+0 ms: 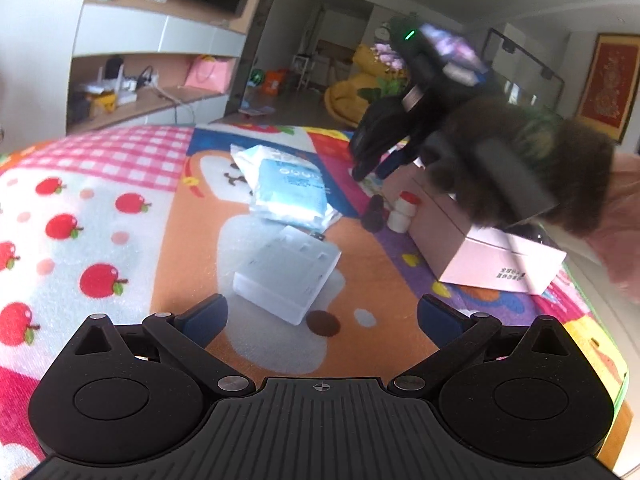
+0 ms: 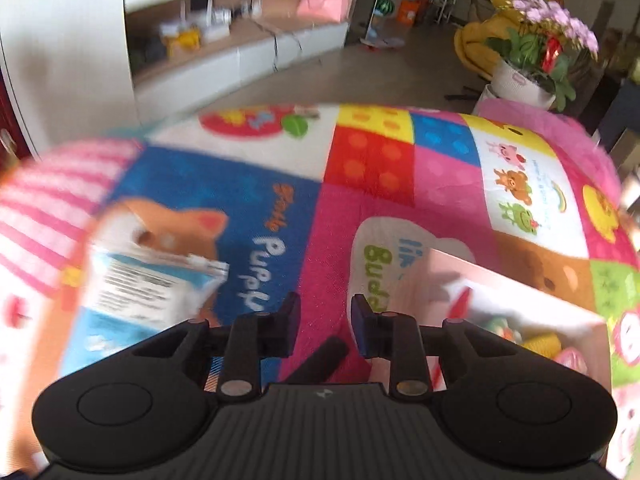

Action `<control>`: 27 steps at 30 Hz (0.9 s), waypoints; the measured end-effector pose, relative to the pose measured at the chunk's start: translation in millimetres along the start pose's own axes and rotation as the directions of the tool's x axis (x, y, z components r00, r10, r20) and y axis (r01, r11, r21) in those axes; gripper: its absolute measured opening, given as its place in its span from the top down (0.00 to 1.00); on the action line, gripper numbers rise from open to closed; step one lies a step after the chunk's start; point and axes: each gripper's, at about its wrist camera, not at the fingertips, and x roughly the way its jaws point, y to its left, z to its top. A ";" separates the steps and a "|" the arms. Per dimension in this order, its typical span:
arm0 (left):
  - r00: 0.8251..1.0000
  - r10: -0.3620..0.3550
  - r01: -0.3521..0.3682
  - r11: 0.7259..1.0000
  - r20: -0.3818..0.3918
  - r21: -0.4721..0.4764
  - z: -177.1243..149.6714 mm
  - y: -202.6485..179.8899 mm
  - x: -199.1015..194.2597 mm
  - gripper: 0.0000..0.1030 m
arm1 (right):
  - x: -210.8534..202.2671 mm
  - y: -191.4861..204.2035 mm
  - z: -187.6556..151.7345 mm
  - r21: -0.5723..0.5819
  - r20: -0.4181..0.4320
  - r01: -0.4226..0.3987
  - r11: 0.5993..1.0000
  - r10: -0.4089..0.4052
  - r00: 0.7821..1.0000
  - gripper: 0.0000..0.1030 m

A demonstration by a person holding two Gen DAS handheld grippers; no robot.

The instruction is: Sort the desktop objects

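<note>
On the colourful cartoon mat [image 1: 120,208] lie a translucent plastic case [image 1: 286,276], a blue-and-white packet [image 1: 290,196], a black cylinder [image 1: 374,212] and a small white bottle with a red cap [image 1: 402,210] beside an open pink box [image 1: 480,256]. My left gripper [image 1: 322,316] is open and empty, just short of the plastic case. My right gripper [image 2: 325,318] is partly open and empty above the mat, with the black cylinder [image 2: 320,360] under it, the packet [image 2: 148,292] to its left and the pink box [image 2: 516,312] to its right. It also shows in the left wrist view [image 1: 372,168], hovering over the cylinder.
The pink box holds several small colourful items [image 2: 540,340]. A potted plant with pink flowers [image 2: 536,44] stands beyond the mat's far right edge. White shelving [image 1: 152,80] lies past the far edge. The mat drops off at the right edge [image 1: 600,320].
</note>
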 end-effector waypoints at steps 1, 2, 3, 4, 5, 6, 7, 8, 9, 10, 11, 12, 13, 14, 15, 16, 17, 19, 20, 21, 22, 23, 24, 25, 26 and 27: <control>1.000 -0.005 0.005 1.000 0.000 -0.006 -0.4 1.0 -0.1 0.00 | 10.2 8.0 1.0 -0.030 -0.015 0.024 0.999 -0.024 1.000 0.77; 1.000 -0.006 0.006 1.000 0.003 -0.007 -0.7 1.1 -0.7 0.00 | 16.8 13.6 1.0 -0.053 -0.030 0.048 0.997 -0.049 0.998 0.77; 1.000 -0.007 0.007 1.000 0.007 -0.004 -0.9 0.5 -1.3 0.00 | 21.1 16.2 0.1 -0.077 -0.052 0.067 0.995 -0.071 0.996 0.77; 1.000 -0.008 0.008 1.000 0.010 -0.001 -1.1 0.0 -1.9 0.00 | 22.1 17.9 -1.3 -0.092 -0.069 0.075 0.993 -0.082 0.994 0.77; 1.000 -0.009 0.008 1.000 0.015 0.000 -1.2 -0.3 -2.9 0.00 | 20.7 18.7 -3.7 -0.096 -0.080 0.070 0.993 -0.078 0.994 0.77; 1.000 -0.007 0.007 1.000 0.018 0.000 -1.3 -0.3 -3.5 0.00 | 18.5 18.4 -6.1 -0.095 -0.095 0.061 0.994 -0.070 0.993 0.77; 1.000 -0.006 0.006 1.000 0.021 -0.002 -1.1 0.0 -3.8 0.00 | 13.8 19.4 -10.2 -0.098 -0.105 0.053 0.994 -0.064 0.992 0.77; 1.000 -0.004 0.004 1.000 0.023 -0.004 -0.8 0.2 -3.8 0.00 | 8.6 19.2 -15.2 -0.091 -0.129 0.032 0.995 -0.043 0.991 0.77; 1.000 -0.002 0.002 1.000 0.024 -0.003 -0.9 -0.1 -3.8 0.00 | 0.6 20.8 -21.5 -0.082 -0.147 0.002 0.997 -0.014 0.989 0.77; 1.000 0.000 0.000 1.000 0.027 0.000 -1.0 -0.8 -4.2 0.00 | -8.6 23.6 -28.3 -0.073 -0.167 -0.038 0.997 0.025 0.986 0.77; 1.000 0.003 -0.003 1.000 0.030 0.005 -1.0 -1.9 -4.5 0.00 | -17.9 23.4 -35.8 -0.059 -0.190 -0.074 0.996 0.061 0.980 0.77; 0.999 0.006 -0.007 1.000 0.032 0.010 -1.1 -2.8 -5.0 0.00 | -28.7 23.7 -44.2 -0.048 -0.215 -0.114 0.992 0.101 0.971 0.77; 0.999 0.009 -0.010 1.000 0.036 0.016 -1.1 -3.8 -5.6 0.00 | -39.4 24.0 -52.1 -0.044 -0.236 -0.160 0.986 0.145 0.961 0.77; 0.999 0.014 -0.015 1.000 0.043 0.024 -1.4 -5.3 -6.9 0.00 | -50.2 24.2 -59.7 -0.032 -0.261 -0.216 0.976 0.201 0.944 0.77; 0.999 0.019 -0.021 0.999 0.050 0.032 -1.8 -6.9 -8.3 0.00 | -60.9 23.0 -67.0 -0.007 -0.284 -0.268 0.963 0.255 0.924 0.77; 0.998 0.022 -0.024 0.999 0.058 0.042 -2.3 -8.8 -10.1 0.00 | -71.3 19.6 -71.8 0.018 -0.294 -0.305 0.952 0.297 0.908 0.77; 0.998 0.021 -0.024 0.998 0.065 0.057 -3.1 -11.1 -12.3 0.00 | -83.1 15.6 -76.1 0.038 -0.285 -0.330 0.943 0.327 0.901 0.77; 0.998 0.019 -0.024 0.996 0.066 0.081 -4.8 -15.6 -14.4 0.00 | -106.6 4.1 -80.8 0.056 -0.215 -0.328 0.943 0.332 0.918 0.76; 0.998 0.017 -0.022 0.995 0.061 0.093 -6.3 -18.0 -14.8 0.00 | -118.4 -1.1 -83.8 0.053 -0.170 -0.305 0.951 0.309 0.936 0.76; 0.998 0.015 -0.021 0.994 0.058 0.105 -8.0 -20.5 -15.8 0.00 | -128.9 -7.5 -86.9 0.047 -0.119 -0.273 0.961 0.277 0.953 0.76; 0.998 0.016 -0.024 0.993 0.063 0.120 -9.8 -23.3 -17.5 0.00 | -137.0 -13.4 -90.3 0.040 -0.067 -0.240 0.970 0.243 0.968 0.76; 0.997 0.019 -0.028 0.990 0.068 0.137 -11.7 -26.5 -20.3 0.00 | -145.2 -17.4 -96.0 0.024 -0.013 -0.204 0.979 0.204 0.979 0.75; 0.997 0.019 -0.029 0.988 0.069 0.151 -13.8 -29.2 -22.9 0.00 | -151.3 -19.9 -102.8 0.004 0.034 -0.170 0.985 0.170 0.985 0.71; 0.997 0.021 -0.033 0.986 0.070 0.163 -15.2 -31.2 -24.4 0.00 | -155.0 -21.3 -110.8 -0.014 0.070 -0.146 0.989 0.147 0.987 0.69; 0.997 0.028 -0.041 0.984 0.074 0.171 -16.0 -32.5 -25.6 0.00 | -157.9 -20.4 -121.1 -0.030 0.097 -0.132 0.991 0.134 0.986 0.67; 0.996 0.037 -0.050 0.984 0.076 0.173 -16.4 -33.0 -26.6 0.00 | -156.7 -21.4 -129.2 -0.042 0.109 -0.127 0.991 0.131 0.985 0.67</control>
